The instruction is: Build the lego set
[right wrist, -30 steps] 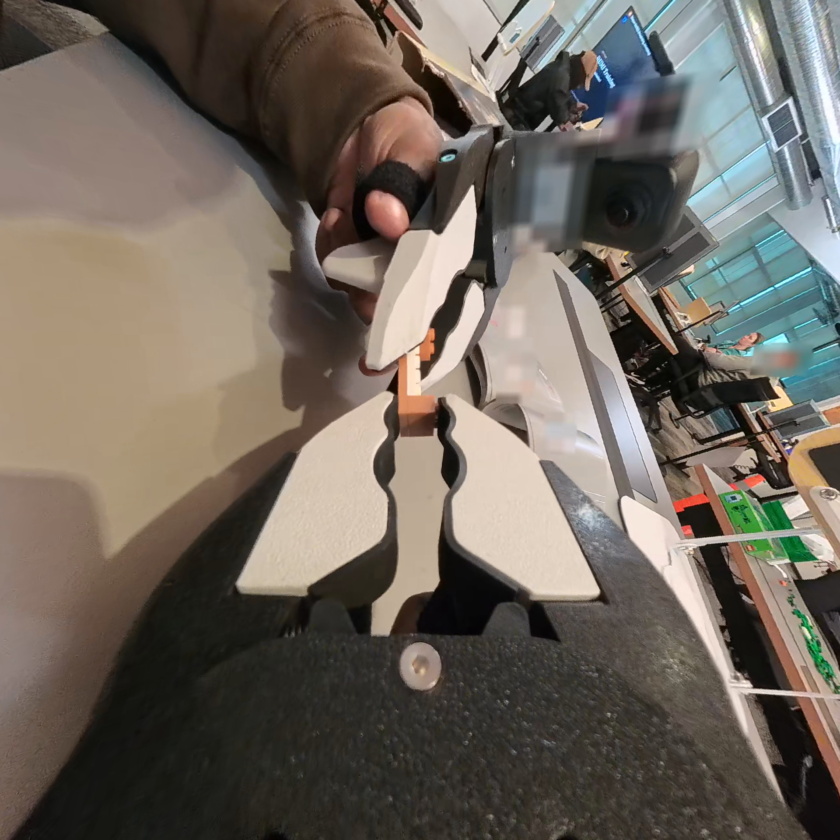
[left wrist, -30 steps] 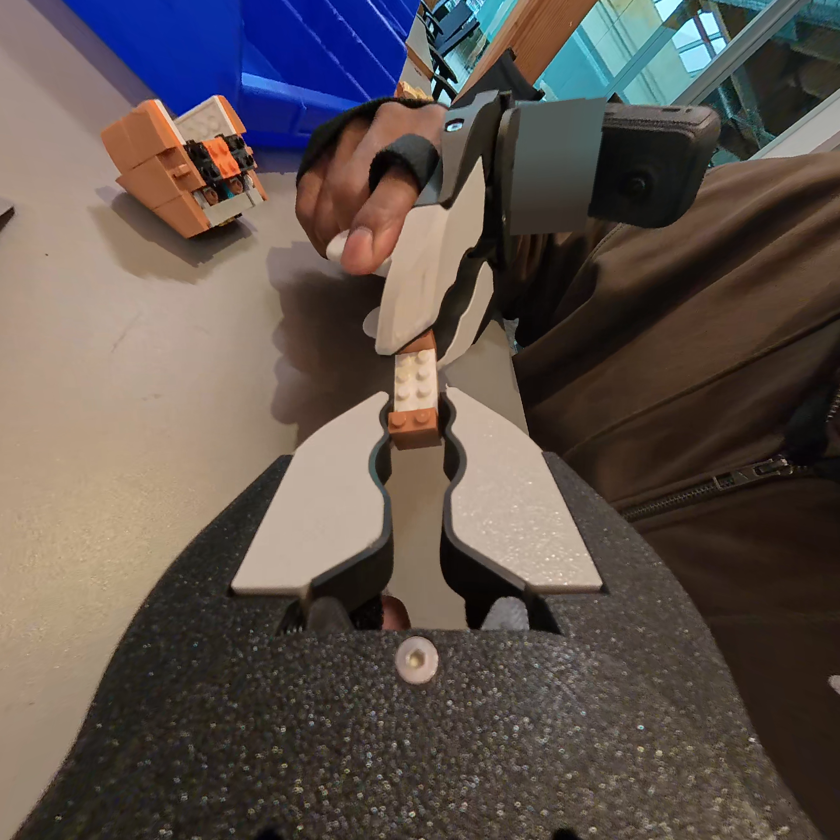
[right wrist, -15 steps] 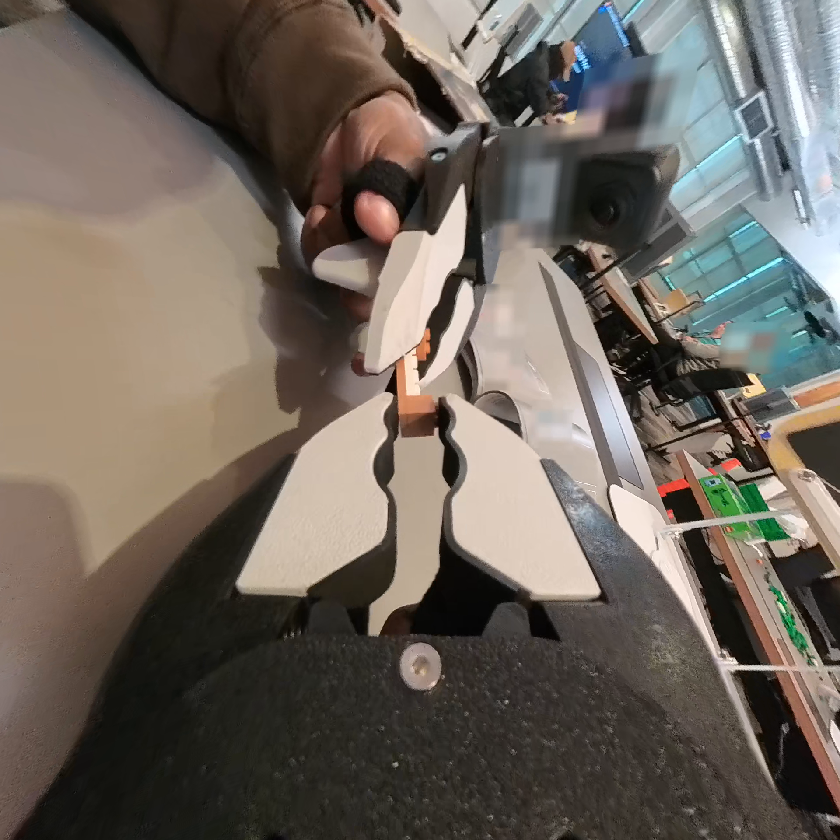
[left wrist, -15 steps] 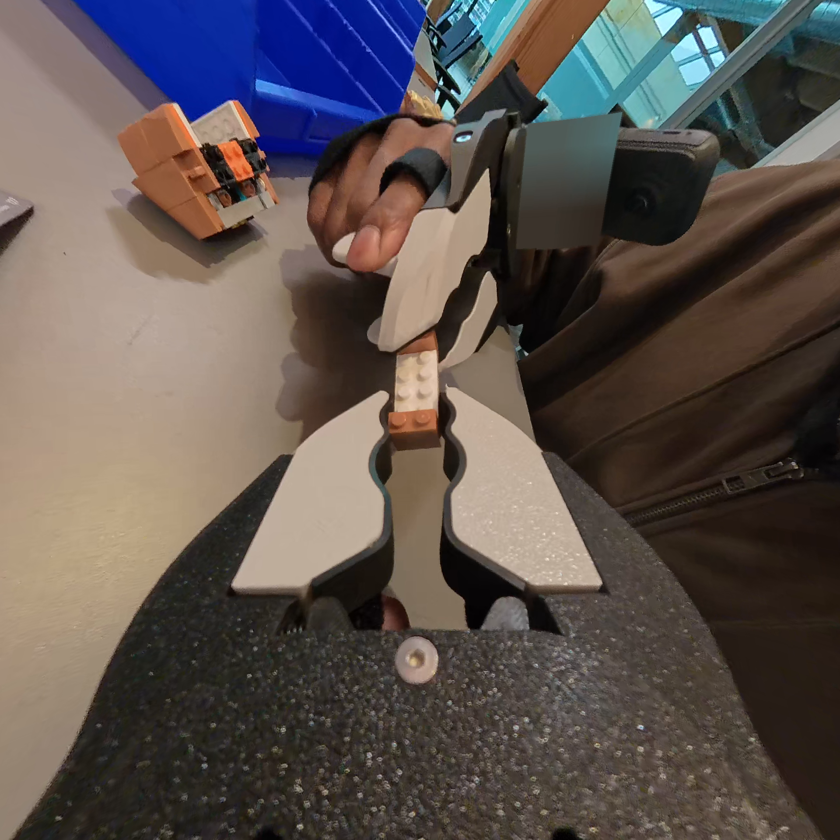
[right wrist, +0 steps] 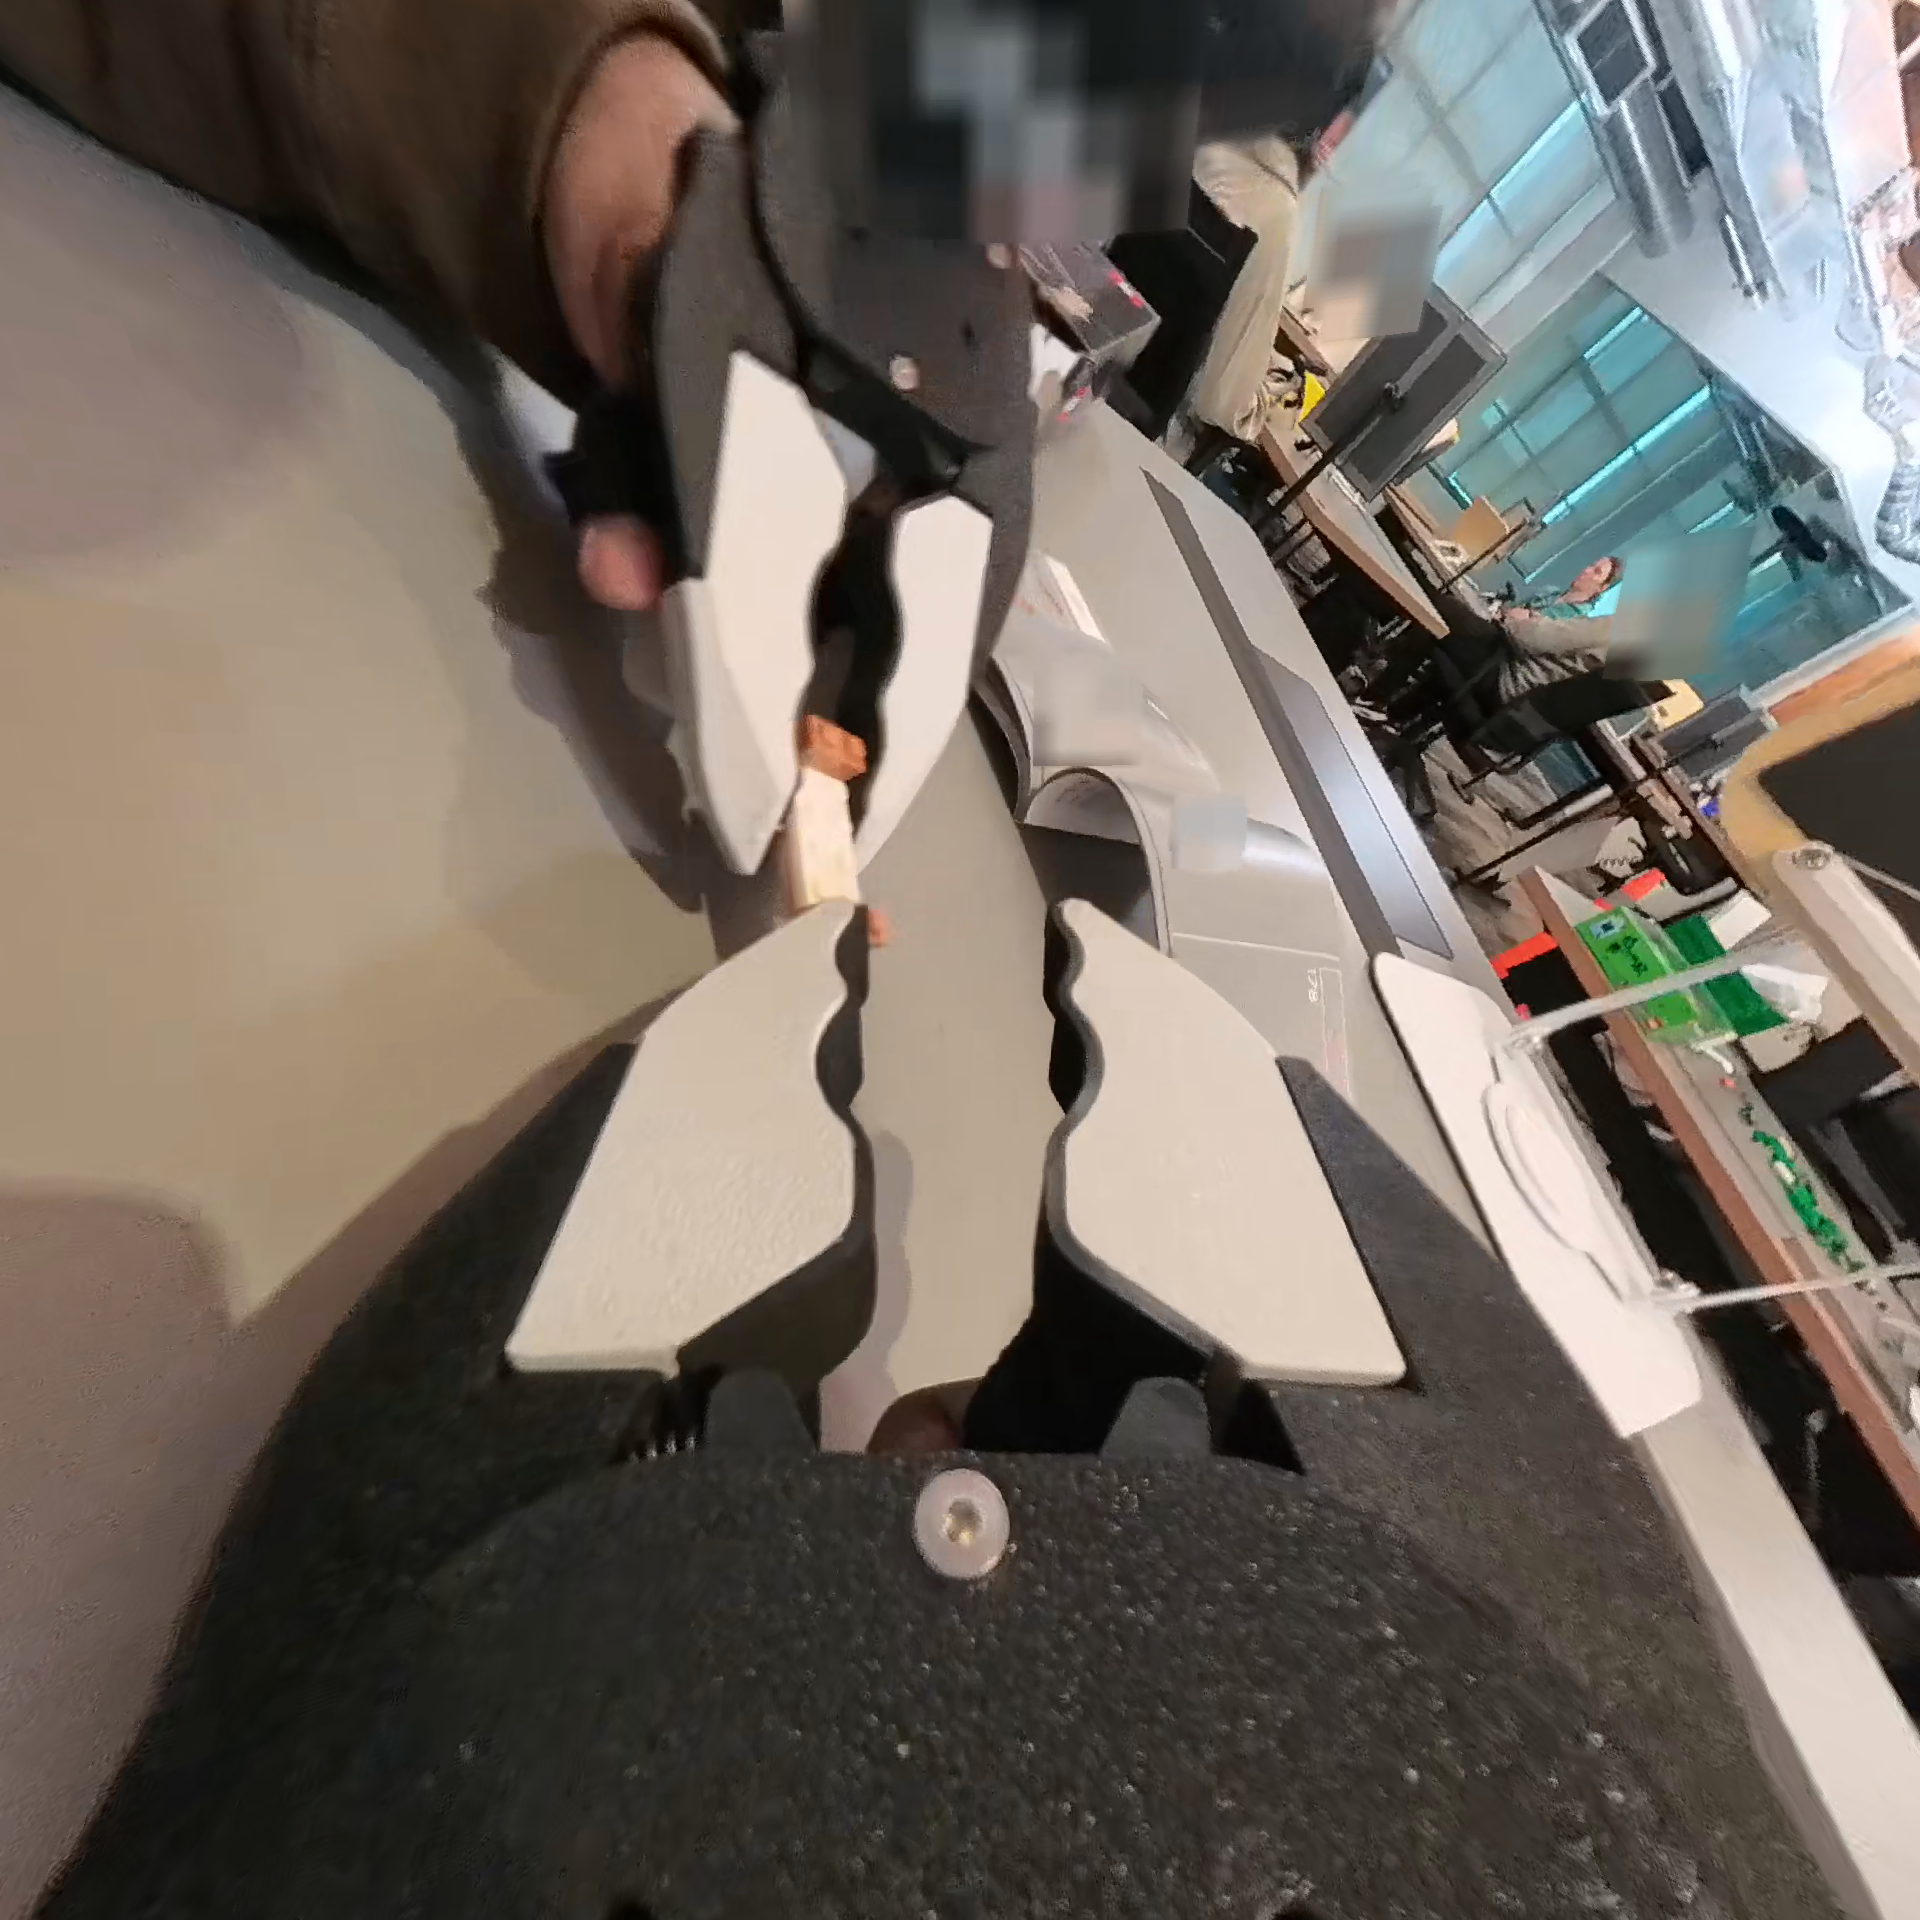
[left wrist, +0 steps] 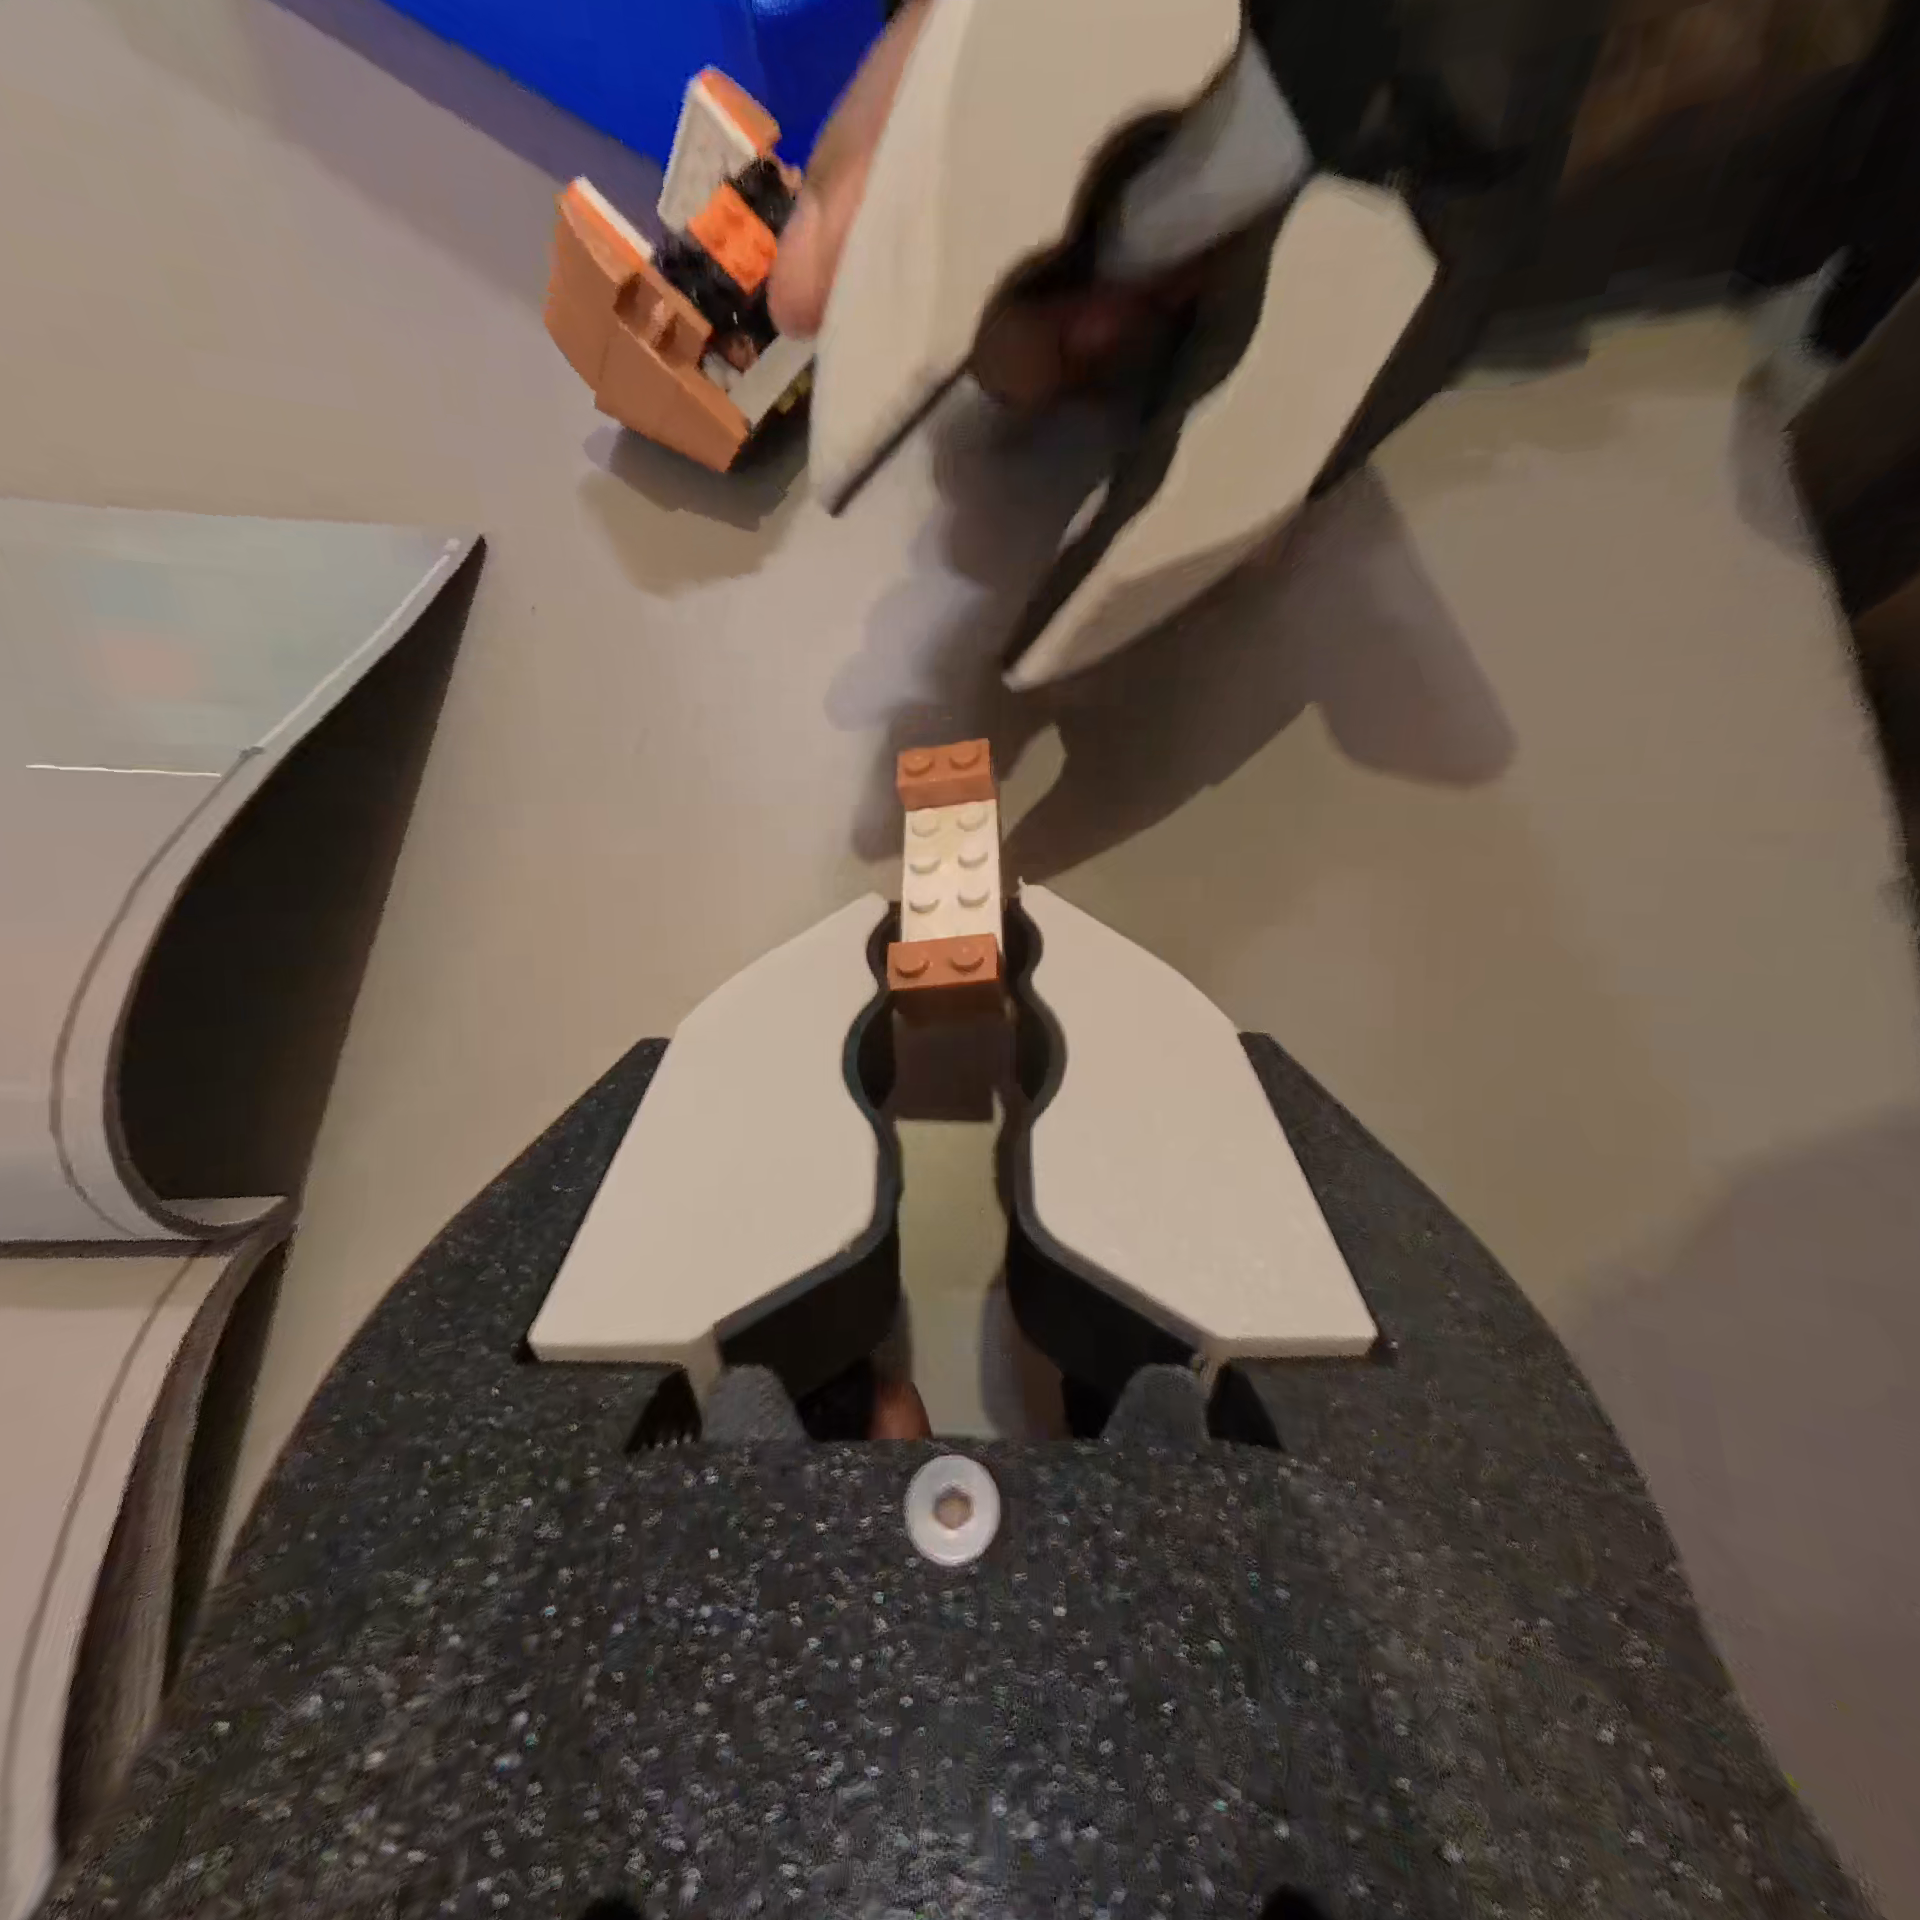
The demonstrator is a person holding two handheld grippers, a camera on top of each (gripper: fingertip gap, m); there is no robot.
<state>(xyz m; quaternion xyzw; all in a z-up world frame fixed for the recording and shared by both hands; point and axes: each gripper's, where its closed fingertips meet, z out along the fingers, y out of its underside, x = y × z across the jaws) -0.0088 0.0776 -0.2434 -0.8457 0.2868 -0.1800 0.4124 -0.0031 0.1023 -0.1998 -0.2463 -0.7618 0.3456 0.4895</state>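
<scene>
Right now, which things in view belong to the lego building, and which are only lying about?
Belonging to the job:
- brown-and-white brick strip, held in the left gripper
- orange partial model
- right gripper, jaws open

Lying about:
- open booklet
- blue bin

Two close wrist cameras, facing oppositely

Brown-and-white brick strip (left wrist: 948,883), orange-white-black lego model (left wrist: 675,301), grey table (left wrist: 312,312), blue bin (left wrist: 623,62)
</scene>
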